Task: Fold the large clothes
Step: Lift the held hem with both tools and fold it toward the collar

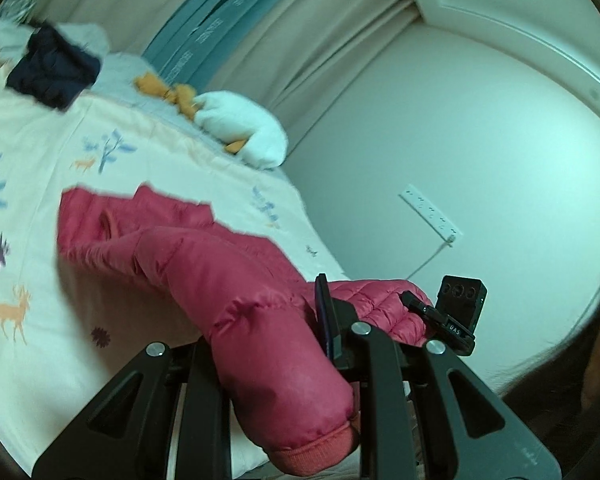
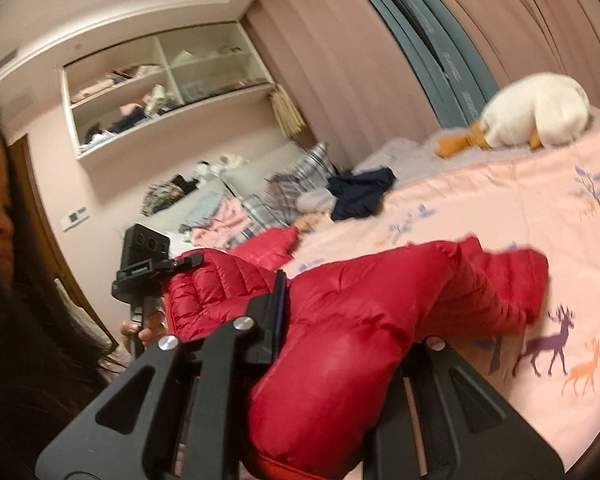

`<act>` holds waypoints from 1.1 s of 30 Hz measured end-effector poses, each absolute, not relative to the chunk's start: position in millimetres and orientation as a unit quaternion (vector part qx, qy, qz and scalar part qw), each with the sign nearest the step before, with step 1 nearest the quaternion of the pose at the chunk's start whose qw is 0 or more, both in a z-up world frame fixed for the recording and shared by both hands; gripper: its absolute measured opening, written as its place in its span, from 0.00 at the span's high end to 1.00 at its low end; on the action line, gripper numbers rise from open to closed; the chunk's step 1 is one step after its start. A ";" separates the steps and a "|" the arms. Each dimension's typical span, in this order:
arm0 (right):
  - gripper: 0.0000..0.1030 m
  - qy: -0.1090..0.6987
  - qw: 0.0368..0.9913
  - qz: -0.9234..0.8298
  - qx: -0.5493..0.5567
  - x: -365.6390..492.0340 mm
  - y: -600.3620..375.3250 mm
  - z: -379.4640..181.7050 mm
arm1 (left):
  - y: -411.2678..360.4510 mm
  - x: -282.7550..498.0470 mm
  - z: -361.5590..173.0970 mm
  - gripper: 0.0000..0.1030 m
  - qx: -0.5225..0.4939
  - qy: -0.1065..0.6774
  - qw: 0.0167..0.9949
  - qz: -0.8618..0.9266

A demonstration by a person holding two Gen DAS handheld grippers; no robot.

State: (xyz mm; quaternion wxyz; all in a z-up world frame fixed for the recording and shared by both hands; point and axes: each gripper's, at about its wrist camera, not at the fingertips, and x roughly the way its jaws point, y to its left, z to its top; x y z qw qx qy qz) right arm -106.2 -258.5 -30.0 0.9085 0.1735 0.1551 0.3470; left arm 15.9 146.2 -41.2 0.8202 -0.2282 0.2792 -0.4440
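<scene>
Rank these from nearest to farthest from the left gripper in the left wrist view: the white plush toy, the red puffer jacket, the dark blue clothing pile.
1. Red puffer jacket: clamped in the left gripper, its sleeve between the fingers.
2. White plush toy: up the bed, by the right edge.
3. Dark blue clothing pile: far upper left, near the pillows.

Left claw (image 1: pixel 260 344) and right claw (image 2: pixel 340 344) are each clamped tight, raised side by side.
</scene>
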 end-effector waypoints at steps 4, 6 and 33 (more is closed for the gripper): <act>0.83 0.125 0.907 0.363 0.174 -118.4 -263.2 -15.7 | 148.7 1.5 -20.5 0.80 -0.221 0.247 0.817 -0.472; 0.82 0.118 0.906 0.367 0.174 -120.5 -264.7 -12.8 | 150.1 -1.4 -15.6 0.77 -0.222 0.238 0.816 -0.479; 0.82 0.242 0.920 0.232 0.202 17.3 -262.0 -69.7 | 136.3 92.9 -73.2 0.71 -0.242 0.344 0.843 -0.336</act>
